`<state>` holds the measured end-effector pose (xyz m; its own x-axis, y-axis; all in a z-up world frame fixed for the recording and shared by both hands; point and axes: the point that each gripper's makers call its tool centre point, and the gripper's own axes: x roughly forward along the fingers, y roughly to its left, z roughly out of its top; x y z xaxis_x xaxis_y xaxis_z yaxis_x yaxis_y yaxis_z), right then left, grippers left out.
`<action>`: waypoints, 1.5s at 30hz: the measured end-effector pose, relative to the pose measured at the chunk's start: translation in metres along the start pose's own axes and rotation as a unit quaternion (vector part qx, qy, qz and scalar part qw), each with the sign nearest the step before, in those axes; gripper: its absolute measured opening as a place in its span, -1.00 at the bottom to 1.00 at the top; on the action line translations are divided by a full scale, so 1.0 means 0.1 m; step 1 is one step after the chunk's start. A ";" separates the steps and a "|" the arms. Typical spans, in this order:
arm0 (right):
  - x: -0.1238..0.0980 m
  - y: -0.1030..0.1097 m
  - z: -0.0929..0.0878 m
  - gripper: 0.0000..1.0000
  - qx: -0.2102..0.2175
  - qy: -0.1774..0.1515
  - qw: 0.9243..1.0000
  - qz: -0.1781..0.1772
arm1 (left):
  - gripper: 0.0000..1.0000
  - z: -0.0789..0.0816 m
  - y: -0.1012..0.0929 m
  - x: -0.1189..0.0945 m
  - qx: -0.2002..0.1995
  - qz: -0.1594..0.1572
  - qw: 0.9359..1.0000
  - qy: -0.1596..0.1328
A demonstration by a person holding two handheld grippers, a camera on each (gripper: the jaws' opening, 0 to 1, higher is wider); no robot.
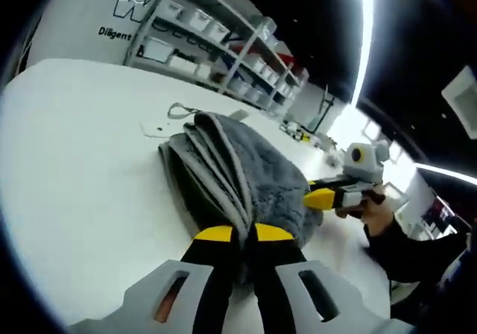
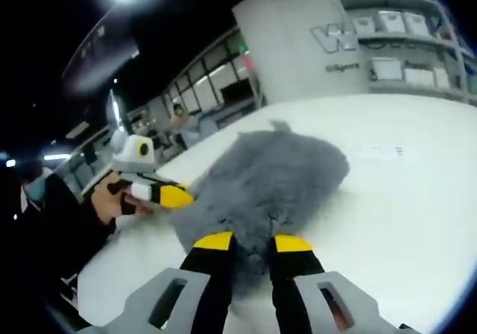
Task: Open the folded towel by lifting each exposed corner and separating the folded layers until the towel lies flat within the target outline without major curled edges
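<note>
While the folded grey towel point(image 1: 238, 174) lies bunched on the white table point(image 1: 82, 162), the left gripper point(image 1: 244, 235) is clenched on its near layered edge and the right gripper point(image 2: 252, 242) grips the opposite fluffy edge. Shelving with bins point(image 1: 223, 39) stands behind the table; a small white tag point(image 1: 155, 130) lies beside the towel.

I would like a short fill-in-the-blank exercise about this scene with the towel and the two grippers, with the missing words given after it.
1. The towel is ____ in colour.
2. The towel lies on a ____ table.
3. In the left gripper view, the towel's layers are still ____, not spread flat.
4. The tips of the left gripper and the right gripper are ____.

Missing words: grey; white; folded; yellow
</note>
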<state>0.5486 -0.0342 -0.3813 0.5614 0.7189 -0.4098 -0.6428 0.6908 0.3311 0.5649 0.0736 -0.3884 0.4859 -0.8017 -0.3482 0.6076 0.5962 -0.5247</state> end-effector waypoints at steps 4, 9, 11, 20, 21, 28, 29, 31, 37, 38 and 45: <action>-0.03 0.03 -0.02 -0.74 -0.004 0.003 1.000 0.003 | -0.88 0.01 -0.01 -0.03 0.017 0.005 1.000 0.005; -0.08 0.10 -0.08 -0.74 -0.007 0.007 1.000 0.008 | -0.89 -0.01 -0.04 -0.08 0.040 0.009 0.999 0.010; -0.09 0.11 -0.10 -0.74 -0.008 0.007 1.000 0.009 | -0.89 -0.01 -0.03 -0.09 0.044 0.013 0.999 0.009; -0.13 0.17 -0.14 -0.74 -0.012 0.007 1.000 0.008 | -0.90 -0.15 -0.17 -0.12 0.060 0.008 0.998 0.011; -0.13 0.17 -0.15 -0.74 -0.014 0.007 1.000 0.007 | -0.90 -0.15 -0.18 -0.12 0.060 0.008 0.998 0.011; -0.15 0.19 -0.17 -0.74 -0.015 0.008 1.000 0.008 | -0.90 -0.15 -0.18 -0.14 0.075 0.012 0.997 0.014; -0.15 0.20 -0.17 -0.74 -0.015 0.009 1.000 0.009 | -0.90 -0.16 -0.19 -0.15 0.076 0.011 0.997 0.015; -0.17 0.22 -0.19 -0.74 -0.017 0.010 1.000 0.009 | -0.90 -0.18 -0.21 -0.16 0.076 0.010 0.997 0.016; -0.21 0.26 -0.24 -0.74 -0.016 0.010 1.000 0.012 | -0.90 -0.23 -0.27 -0.19 0.088 0.010 0.996 0.023; -0.22 0.27 -0.24 -0.74 -0.016 0.010 1.000 0.013 | -0.90 -0.22 -0.25 -0.20 0.088 0.010 0.996 0.023; -0.25 0.31 -0.27 -0.74 -0.021 0.009 1.000 0.014 | -0.90 -0.22 -0.23 -0.24 0.086 0.008 0.996 0.024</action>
<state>0.5002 -0.0325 -0.3836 0.5326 0.7366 -0.4168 -0.6797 0.6657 0.3080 0.5255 0.0777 -0.3847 0.4681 -0.7908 -0.3943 0.7005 0.6041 -0.3800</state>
